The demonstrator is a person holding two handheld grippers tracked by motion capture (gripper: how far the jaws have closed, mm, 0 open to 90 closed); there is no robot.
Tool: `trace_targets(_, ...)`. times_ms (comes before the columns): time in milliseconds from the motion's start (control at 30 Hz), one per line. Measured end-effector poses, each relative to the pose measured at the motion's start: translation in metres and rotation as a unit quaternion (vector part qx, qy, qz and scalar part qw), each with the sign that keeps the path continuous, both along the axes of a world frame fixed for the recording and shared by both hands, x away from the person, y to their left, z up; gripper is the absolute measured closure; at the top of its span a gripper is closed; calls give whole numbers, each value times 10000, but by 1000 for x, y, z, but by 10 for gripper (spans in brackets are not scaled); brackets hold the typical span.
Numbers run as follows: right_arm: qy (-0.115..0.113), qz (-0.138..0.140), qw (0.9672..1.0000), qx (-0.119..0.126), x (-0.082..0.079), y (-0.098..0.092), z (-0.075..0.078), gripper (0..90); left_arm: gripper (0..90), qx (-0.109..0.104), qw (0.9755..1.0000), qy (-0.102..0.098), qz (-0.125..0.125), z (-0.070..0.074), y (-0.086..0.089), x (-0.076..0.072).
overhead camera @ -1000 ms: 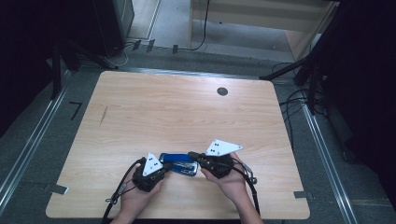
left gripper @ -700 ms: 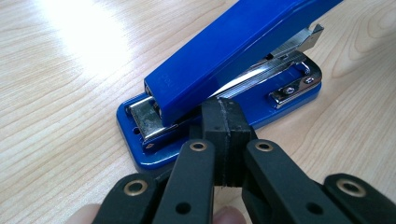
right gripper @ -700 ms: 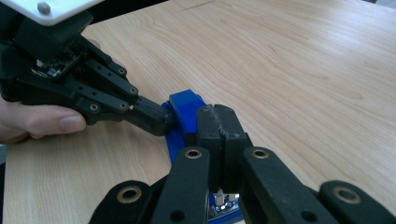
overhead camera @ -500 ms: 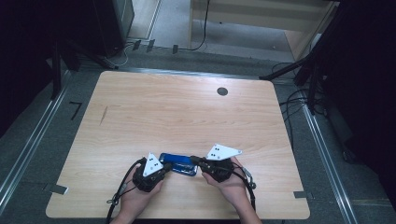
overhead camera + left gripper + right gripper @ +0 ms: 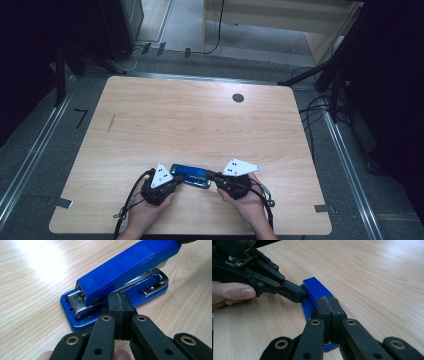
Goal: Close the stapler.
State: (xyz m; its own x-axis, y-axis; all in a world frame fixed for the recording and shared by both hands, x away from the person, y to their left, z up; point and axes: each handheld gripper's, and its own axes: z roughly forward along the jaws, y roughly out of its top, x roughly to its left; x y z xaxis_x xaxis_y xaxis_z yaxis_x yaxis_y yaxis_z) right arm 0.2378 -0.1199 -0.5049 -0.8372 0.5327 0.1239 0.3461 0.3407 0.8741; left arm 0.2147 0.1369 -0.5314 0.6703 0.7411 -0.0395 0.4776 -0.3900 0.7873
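Lying flat on the pale wooden table (image 5: 200,120) near its front edge, the glossy blue plastic stapler (image 5: 190,175) runs its long axis straight between the tongs; the left gripper (image 5: 119,312), clenched empty, touches one end; the right gripper (image 5: 329,315), likewise clenched, presses the other; nothing stands around it.

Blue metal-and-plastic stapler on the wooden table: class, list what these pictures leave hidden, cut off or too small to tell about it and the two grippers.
- Blue metal-and-plastic stapler: far end cut off by the top edge, left gripper view.
- Its near end: hidden behind the shut right gripper, right gripper view.
- Whether the left gripper presses the stapler or merely touches it: unclear.
- Embossed lettering on the stapler's top: too small.
- High view: stapler's ends covered by both grippers.
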Motion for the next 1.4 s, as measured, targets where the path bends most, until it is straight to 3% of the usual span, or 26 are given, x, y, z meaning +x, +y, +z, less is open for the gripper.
trace_targets(333,197,-122,9997,82,2,-3,-7,900,900,-11,10000,-18,15,0,0,0)
trace_targets(600,123,-106,9999,-55,1,0,-10,900,900,9,10000,-31,22,0,0,-1)
trace_targets(700,184,-156,9997,26,0,0,-11,900,900,4,10000,-23,31,0,0,-1)
trace_targets(867,115,-230,9996,-139,-2,3,-8,900,900,-2,10000,-18,39,0,1,0)
trace_targets(1000,126,-311,9993,152,-3,3,-5,900,900,1,10000,-6,34,0,1,0)
trace_targets(1067,43,-386,9992,97,-3,4,-4,900,900,-4,10000,-15,30,0,1,0)
trace_targets(1400,126,-441,9988,171,-7,-1,-4,900,900,-62,10000,27,49,0,1,0)
